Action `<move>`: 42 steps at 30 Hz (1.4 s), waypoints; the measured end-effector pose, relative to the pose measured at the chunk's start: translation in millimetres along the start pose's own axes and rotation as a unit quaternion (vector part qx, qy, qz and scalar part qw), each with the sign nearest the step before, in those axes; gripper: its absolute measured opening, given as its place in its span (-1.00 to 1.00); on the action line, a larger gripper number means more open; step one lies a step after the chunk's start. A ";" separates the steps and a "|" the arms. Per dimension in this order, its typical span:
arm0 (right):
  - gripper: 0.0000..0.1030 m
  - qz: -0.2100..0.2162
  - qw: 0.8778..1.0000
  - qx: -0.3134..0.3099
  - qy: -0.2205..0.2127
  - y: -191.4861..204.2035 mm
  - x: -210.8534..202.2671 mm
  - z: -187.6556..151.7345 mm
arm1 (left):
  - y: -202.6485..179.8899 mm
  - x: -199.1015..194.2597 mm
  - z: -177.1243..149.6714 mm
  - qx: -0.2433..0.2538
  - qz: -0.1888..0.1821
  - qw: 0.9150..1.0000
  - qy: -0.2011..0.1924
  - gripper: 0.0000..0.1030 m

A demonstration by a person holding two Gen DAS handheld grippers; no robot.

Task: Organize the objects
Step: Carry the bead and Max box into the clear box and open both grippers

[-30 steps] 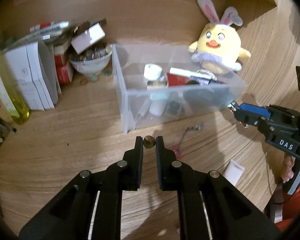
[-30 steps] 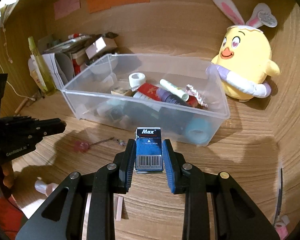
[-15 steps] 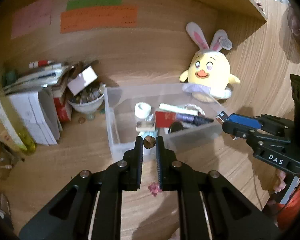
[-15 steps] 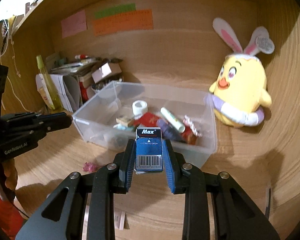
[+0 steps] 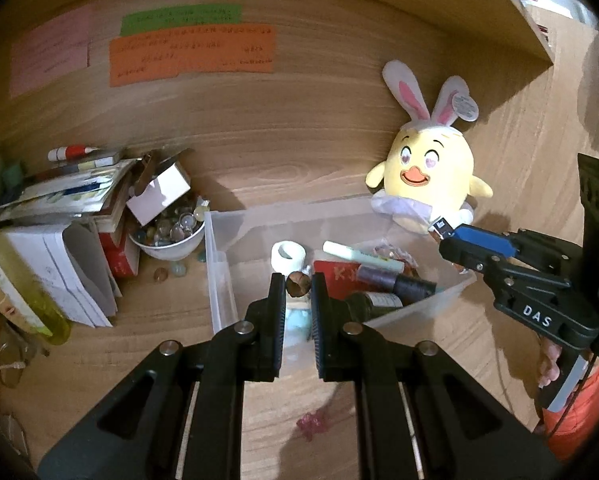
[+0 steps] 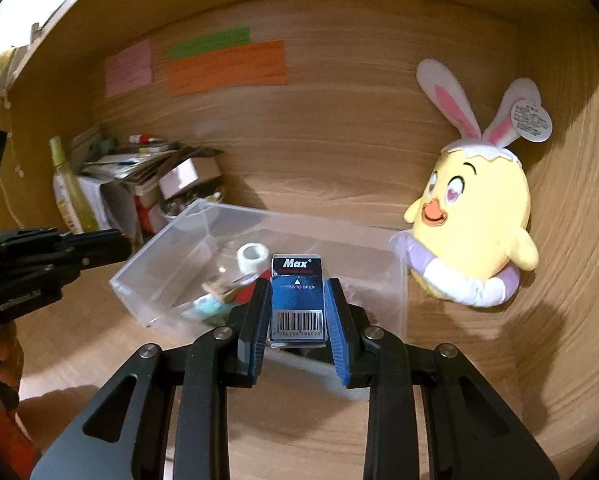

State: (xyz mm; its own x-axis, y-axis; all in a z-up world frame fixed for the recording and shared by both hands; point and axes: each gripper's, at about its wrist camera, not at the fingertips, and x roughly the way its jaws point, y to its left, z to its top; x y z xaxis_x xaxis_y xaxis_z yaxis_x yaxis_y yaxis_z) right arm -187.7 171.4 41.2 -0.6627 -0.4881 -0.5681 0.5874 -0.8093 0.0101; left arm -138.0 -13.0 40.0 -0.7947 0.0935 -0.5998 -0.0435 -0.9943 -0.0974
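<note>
My left gripper is shut on a small brown round bead and holds it above the near wall of a clear plastic bin. My right gripper is shut on a blue Max staples box and holds it over the same bin. The bin holds a white tape roll, a red packet, tubes and other small items. The right gripper also shows at the right of the left wrist view, and the left gripper at the left of the right wrist view.
A yellow chick plush with bunny ears leans behind the bin's right end. A white bowl of marbles, stacked books and boxes and a yellow-green bottle stand at left. A pink trinket lies on the wooden desk.
Both grippers have risen and moved forward with their loads, from above the desk in front of the bin to over the bin. Both stayed shut.
</note>
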 end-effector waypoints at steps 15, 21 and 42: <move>-0.52 0.004 0.999 0.001 0.045 -4.4 53.2 3.3 | 8.2 57.1 8.3 -0.002 0.015 0.999 0.049 -0.78; -0.52 0.009 0.997 -0.018 0.073 9.7 75.8 -1.4 | 10.7 77.2 -0.3 -0.001 0.022 0.997 0.072 -0.78; -0.09 -0.018 0.996 -0.043 0.076 19.6 77.6 -4.1 | 6.6 66.8 -2.2 0.006 0.015 0.997 0.076 -0.21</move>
State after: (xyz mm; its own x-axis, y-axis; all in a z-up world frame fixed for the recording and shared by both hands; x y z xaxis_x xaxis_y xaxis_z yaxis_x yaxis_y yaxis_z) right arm -225.7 119.0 -6.1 -0.6098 -0.3977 -0.6855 0.6059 -0.7916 -0.0797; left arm -190.0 -13.2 -2.5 -0.6955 0.0697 -0.7152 -0.0293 -0.9972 -0.0688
